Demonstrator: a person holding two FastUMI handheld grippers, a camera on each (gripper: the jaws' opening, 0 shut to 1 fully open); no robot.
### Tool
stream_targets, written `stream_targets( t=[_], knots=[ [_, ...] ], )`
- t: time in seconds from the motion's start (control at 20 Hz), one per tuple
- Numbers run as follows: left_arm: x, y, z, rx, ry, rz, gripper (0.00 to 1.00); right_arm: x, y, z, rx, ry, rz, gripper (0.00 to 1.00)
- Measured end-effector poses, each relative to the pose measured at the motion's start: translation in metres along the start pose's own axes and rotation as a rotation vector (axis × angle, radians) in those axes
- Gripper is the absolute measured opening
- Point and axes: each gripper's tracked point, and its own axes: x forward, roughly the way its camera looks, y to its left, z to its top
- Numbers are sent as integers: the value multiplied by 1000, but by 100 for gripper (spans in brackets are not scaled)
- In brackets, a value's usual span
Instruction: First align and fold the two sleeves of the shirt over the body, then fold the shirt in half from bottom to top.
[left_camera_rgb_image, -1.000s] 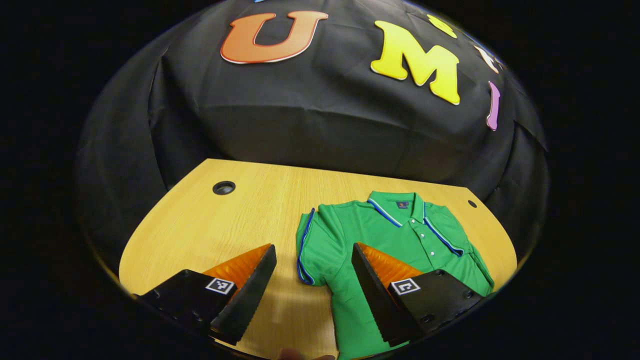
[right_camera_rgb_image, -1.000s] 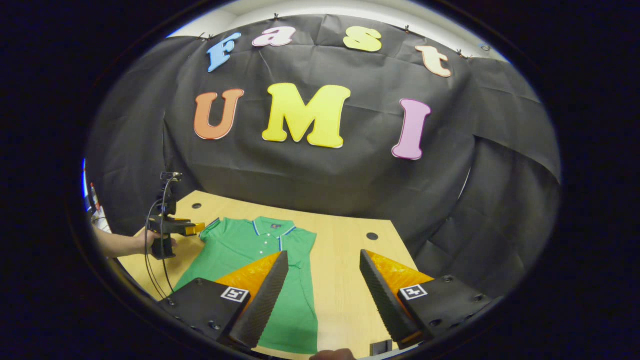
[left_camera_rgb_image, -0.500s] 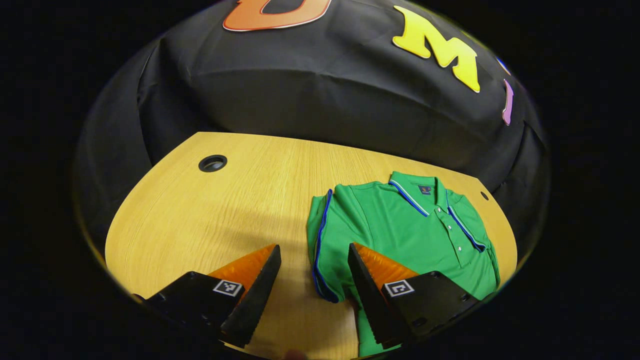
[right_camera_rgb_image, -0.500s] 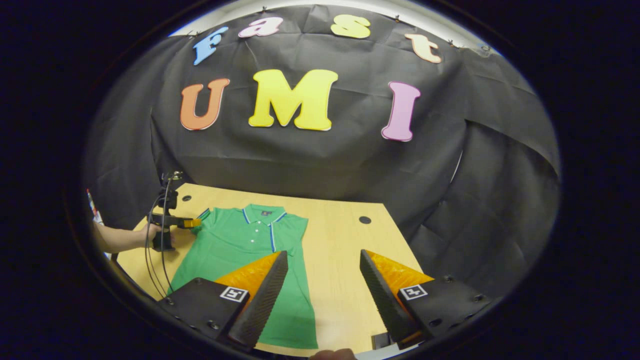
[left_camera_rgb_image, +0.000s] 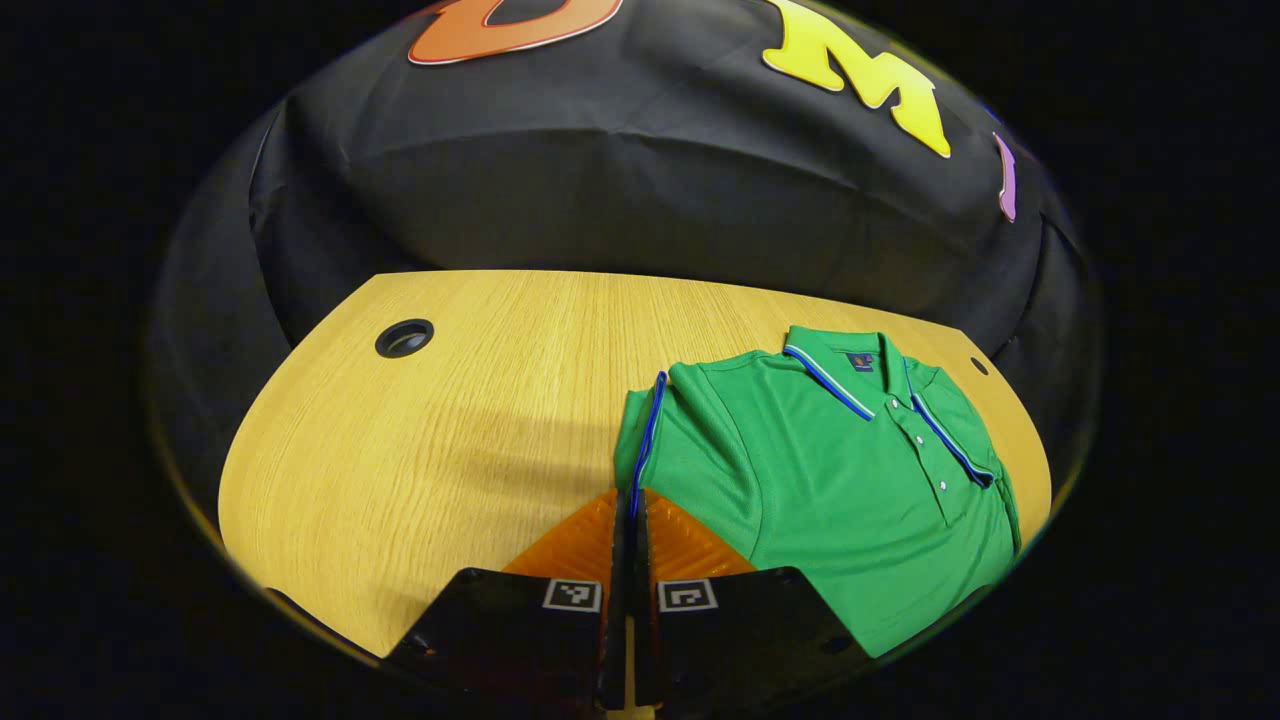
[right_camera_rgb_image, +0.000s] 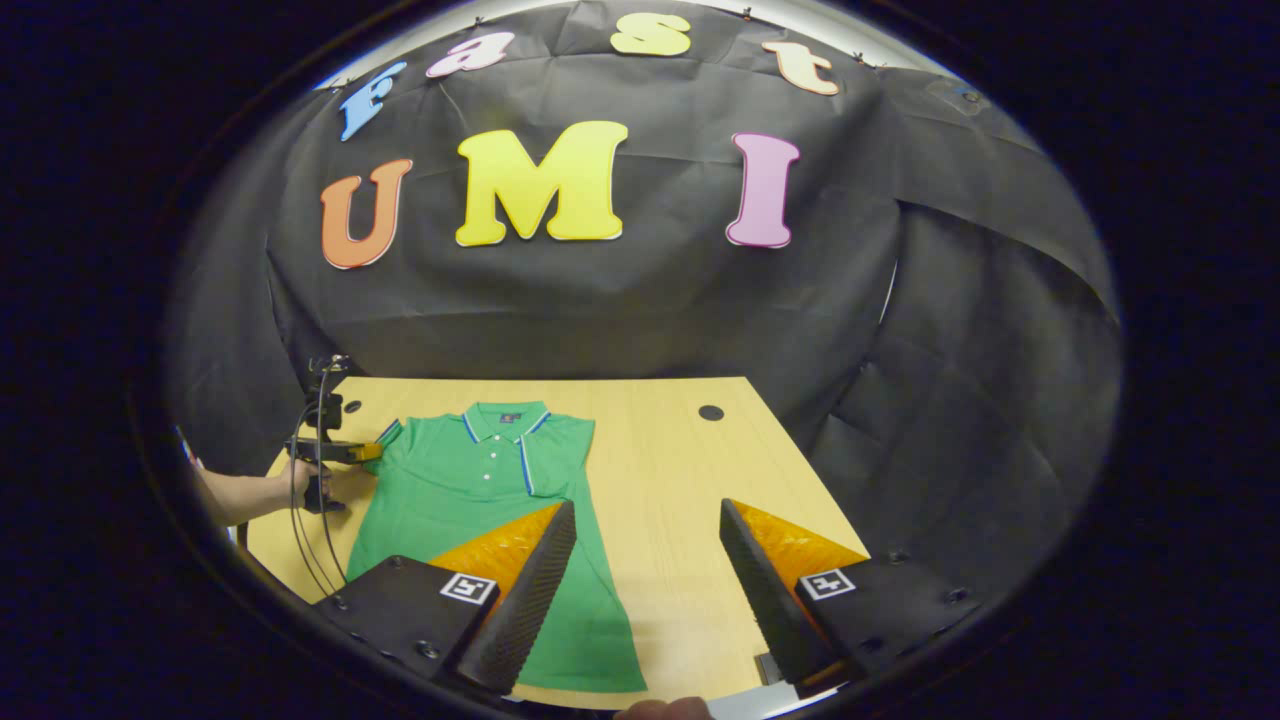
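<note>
A: Shirt (left_camera_rgb_image: 850, 470) lies flat, collar toward the far edge of the surface (left_camera_rgb_image: 450, 430), hem toward the near edge. In the right gripper view the same shirt (right_camera_rgb_image: 480, 490) sits on the left half of the surface (right_camera_rgb_image: 680, 480), with the right half bare.

B: State of your tongs?

A: Left tongs (left_camera_rgb_image: 630, 520) are clenched, and the blue-piped cuff of the sleeve (left_camera_rgb_image: 640, 450) runs straight into the seam between the fingers. From the right gripper view the left tongs (right_camera_rgb_image: 365, 452) sit at that sleeve, on the shirt's side nearest the left edge, with your hand (right_camera_rgb_image: 320, 487) behind them. I judge they are grasping the cuff. Right tongs (right_camera_rgb_image: 645, 590) are released, jaws wide apart, hovering over the near edge beside the hem.

B: How do I do this fold well?

A: Lift the cuff only a little, carry it across toward the button placket, and lay it so the fold line runs straight from shoulder to hem. Keep the cloth taut enough not to bunch. The opposite sleeve looks already tucked in, so match its line.

B: Containers?

A: None that I can see. Two round cable holes near the far edge; nothing in them.
</note>
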Motion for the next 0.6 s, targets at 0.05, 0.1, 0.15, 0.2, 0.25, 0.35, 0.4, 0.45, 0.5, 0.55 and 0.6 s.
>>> stream_targets(
  t=[0.05,0.1,0.15,0.2,0.25,0.35,0.4,0.45,0.5,0.55,0.6],
  knots=[
    [0,0,1,0,3,0,5,0,0,-1,5,3,1,89],
    [-2,0,2,-5,5,-1,4,0,0,-2,9,3,2,89],
    [-6,-2,6,-11,-5,-9,4,0,-1,-1,13,0,4,89],
    [-9,-1,13,-12,-20,-9,4,1,0,-1,12,-4,4,89],
    [-14,-1,22,-14,-36,-10,4,1,-1,-2,7,-5,-3,89],
    [-25,-7,39,-24,-66,-29,3,1,-2,-4,5,-4,-3,90],
    [-30,-10,46,-15,-79,-32,3,1,-1,-4,13,-6,-1,92],
    [-32,-13,51,0,-87,-32,4,0,-1,-4,24,-6,0,92],
    [-35,-17,55,12,-89,-34,4,-1,-3,-5,32,-7,-3,96],
    [-36,-24,57,20,-90,-41,3,-3,-5,-6,35,-13,-10,96],
    [-38,-30,60,26,-90,-45,4,-5,-10,-5,32,-21,-25,96]
  ],
)
